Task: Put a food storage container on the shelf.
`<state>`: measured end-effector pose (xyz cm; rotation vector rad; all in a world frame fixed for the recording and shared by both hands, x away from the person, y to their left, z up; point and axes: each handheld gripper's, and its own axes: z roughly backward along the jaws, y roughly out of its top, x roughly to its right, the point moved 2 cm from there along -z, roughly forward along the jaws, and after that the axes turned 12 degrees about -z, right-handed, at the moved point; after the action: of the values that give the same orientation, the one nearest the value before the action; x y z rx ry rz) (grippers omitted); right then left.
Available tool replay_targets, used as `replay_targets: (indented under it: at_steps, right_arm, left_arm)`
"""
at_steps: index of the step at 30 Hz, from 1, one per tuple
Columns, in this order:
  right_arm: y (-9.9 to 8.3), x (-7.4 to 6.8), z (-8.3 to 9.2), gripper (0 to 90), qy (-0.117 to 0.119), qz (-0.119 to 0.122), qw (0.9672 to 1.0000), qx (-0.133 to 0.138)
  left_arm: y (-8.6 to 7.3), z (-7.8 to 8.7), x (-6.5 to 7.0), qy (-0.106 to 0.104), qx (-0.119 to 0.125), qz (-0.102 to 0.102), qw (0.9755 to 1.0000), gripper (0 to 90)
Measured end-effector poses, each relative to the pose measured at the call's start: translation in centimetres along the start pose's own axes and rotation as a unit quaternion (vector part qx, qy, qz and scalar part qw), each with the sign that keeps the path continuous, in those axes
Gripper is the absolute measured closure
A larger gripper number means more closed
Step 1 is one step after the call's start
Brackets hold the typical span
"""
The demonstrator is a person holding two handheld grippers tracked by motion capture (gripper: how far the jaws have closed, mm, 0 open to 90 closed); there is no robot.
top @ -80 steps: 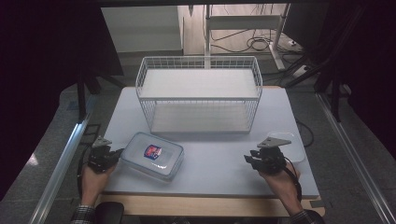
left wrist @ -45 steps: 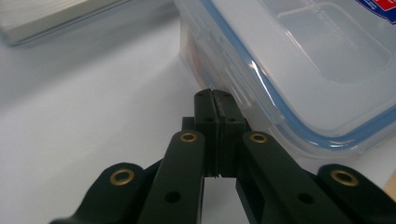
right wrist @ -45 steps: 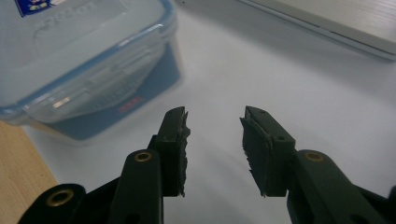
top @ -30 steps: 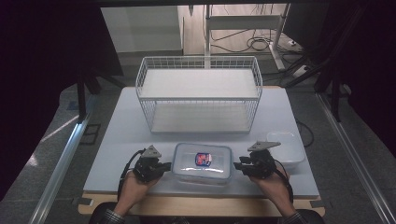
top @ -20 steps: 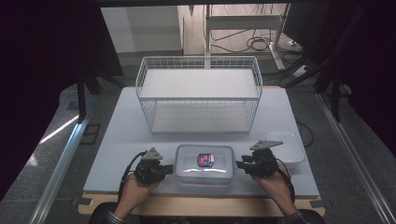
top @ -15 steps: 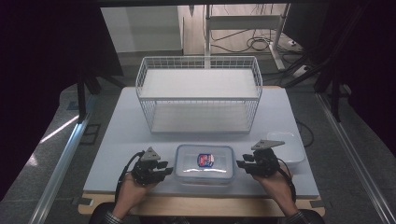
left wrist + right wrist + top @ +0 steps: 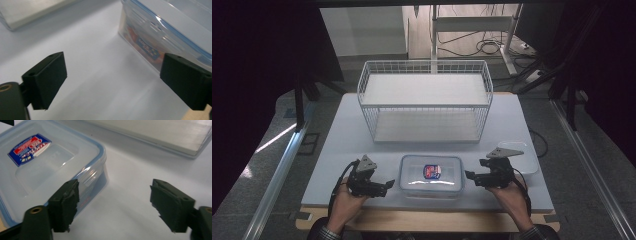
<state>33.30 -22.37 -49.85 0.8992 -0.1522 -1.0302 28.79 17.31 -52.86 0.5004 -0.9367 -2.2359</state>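
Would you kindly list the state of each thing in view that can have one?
Clear plastic food container: lid on, flat on the table, ungripped.
White wire basket: upright, empty.
Small clear tray: empty, at the table's right edge.
Left gripper: open, holding nothing, beside the container.
Right gripper: open, holding nothing, beside the container.
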Motion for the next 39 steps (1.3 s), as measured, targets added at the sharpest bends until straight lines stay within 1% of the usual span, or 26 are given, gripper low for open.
replay_targets:
  at_steps: [1,2,7,8,10,11,12,13,15,17,18,19,22,24,26,28,29,31,32,33,34,35,36,37,38,39]
  right_arm:
    - [0.0,0.0,0.0,21.9,0.0,0.0,1.0,0.0]
    - [0.1,0.1,0.1,18.1,0.002,-0.002,1.0,0.007]
    - [0.3,-0.1,0.3,11.4,0.013,-0.008,0.9997,0.021]
    - [0.4,-0.4,0.4,8.9,0.019,-0.004,0.9994,0.03]
    - [0.5,-0.7,0.5,7.5,0.023,-0.001,0.9993,0.029]
    - [0.5,-0.7,0.5,7.5,0.023,-0.001,0.9993,0.029]
    - [0.6,-1.1,0.6,4.3,0.03,0.007,0.9992,0.025]
    - [0.6,-1.1,0.6,4.3,0.03,0.007,0.9992,0.025]
    - [0.6,-1.5,0.6,3.2,0.041,0.01,0.999,0.015]
    - [0.6,-1.8,0.5,2.6,0.048,0.007,0.9988,0.008]
    - [0.5,-2.3,0.4,3.9,0.045,0.003,0.9989,-0.011]
    - [0.5,-2.3,0.4,3.9,0.045,0.003,0.9989,-0.011]
    - [0.5,-2.6,0.2,9.2,0.049,-0.005,0.9984,-0.029]
    - [0.6,-2.6,-0.1,12.4,0.063,-0.014,0.9971,-0.04]
    - [0.6,-2.6,-0.2,13.1,0.066,-0.018,0.9967,-0.044]
    - [0.6,-2.6,-0.7,14.3,0.079,-0.024,0.9948,-0.059]
    - [0.6,-2.6,-0.8,14.8,0.082,-0.025,0.9944,-0.061]
    - [0.5,-2.7,-1.5,15.1,0.094,-0.029,0.9924,-0.074]
    - [0.5,-2.7,-1.8,14.8,0.099,-0.032,0.9913,-0.081]
    - [0.4,-2.7,-2.0,14.9,0.106,-0.037,0.9901,-0.083]
    - [0.4,-2.6,-2.4,13.4,0.121,-0.051,0.9869,-0.093]
    - [0.4,-2.6,-2.4,13.4,0.121,-0.051,0.9869,-0.093]
    - [0.4,-2.4,-2.7,13.2,0.131,-0.066,0.984,-0.101]
    - [0.4,-2.4,-2.7,13.2,0.131,-0.066,0.984,-0.101]
    - [0.4,-2.3,-2.8,13.5,0.14,-0.075,0.9818,-0.105]
    - [0.3,-2.2,-2.9,13.5,0.148,-0.085,0.9791,-0.111]
  left_arm:
    - [0.0,0.0,-0.1,0.005,0.005,-0.002,1.0,6.8]
    - [-0.1,0.0,-0.3,0.003,0.016,-0.002,0.9999,5.3]
    - [0.0,0.3,-0.6,0.006,0.014,0.0,0.9999,5.2]
    - [0.1,0.4,-0.6,0.005,0.013,0.004,0.9999,5.7]
    - [0.5,0.8,-0.5,0.002,0.013,0.011,0.9999,5.6]
    - [0.7,0.9,-0.5,-0.003,0.015,0.013,0.9998,5.6]
    - [1.1,1.0,-0.4,-0.018,0.018,0.014,0.9996,4.7]
    - [1.1,1.0,-0.4,-0.018,0.018,0.014,0.9996,4.2]
    - [1.5,1.0,-0.2,-0.033,0.019,0.015,0.9992,3.7]
    - [2.0,1.0,-0.1,-0.053,0.031,0.018,0.9979,2.9]
    - [2.5,0.9,0.1,-0.069,0.037,0.022,0.9967,3.7]
    - [2.5,0.9,0.1,-0.069,0.037,0.022,0.9967,4.3]
    - [3.0,0.5,0.2,-0.083,0.037,0.021,0.9957,6.1]
    - [3.2,0.0,0.2,-0.096,0.033,0.026,0.9945,9.5]
    - [3.2,-0.7,0.2,-0.115,0.027,0.035,0.9924,10.1]
    - [3.2,-1.2,0.2,-0.127,0.023,0.038,0.9909,10.6]
    - [3.2,-1.5,0.2,-0.137,0.021,0.041,0.9895,10.5]
    - [3.3,-2.1,0.1,-0.169,0.022,0.052,0.9839,9.7]
    - [3.3,-2.3,0.1,-0.18,0.023,0.056,0.9818,9.7]
    - [3.4,-2.6,0.1,-0.194,0.023,0.06,0.9788,9.7]
    - [3.4,-3.2,0.1,-0.223,0.021,0.067,0.9722,9.7]
    - [3.4,-3.2,0.1,-0.223,0.021,0.067,0.9722,9.7]
    - [3.4,-3.8,0.2,-0.253,0.018,0.08,0.9641,9.4]
    - [3.4,-3.8,0.2,-0.253,0.018,0.08,0.9641,8.4]
    - [3.4,-4.0,0.2,-0.26,0.014,0.085,0.9617,8.4]
    - [3.4,-4.2,0.2,-0.264,0.014,0.09,0.9602,6.4]
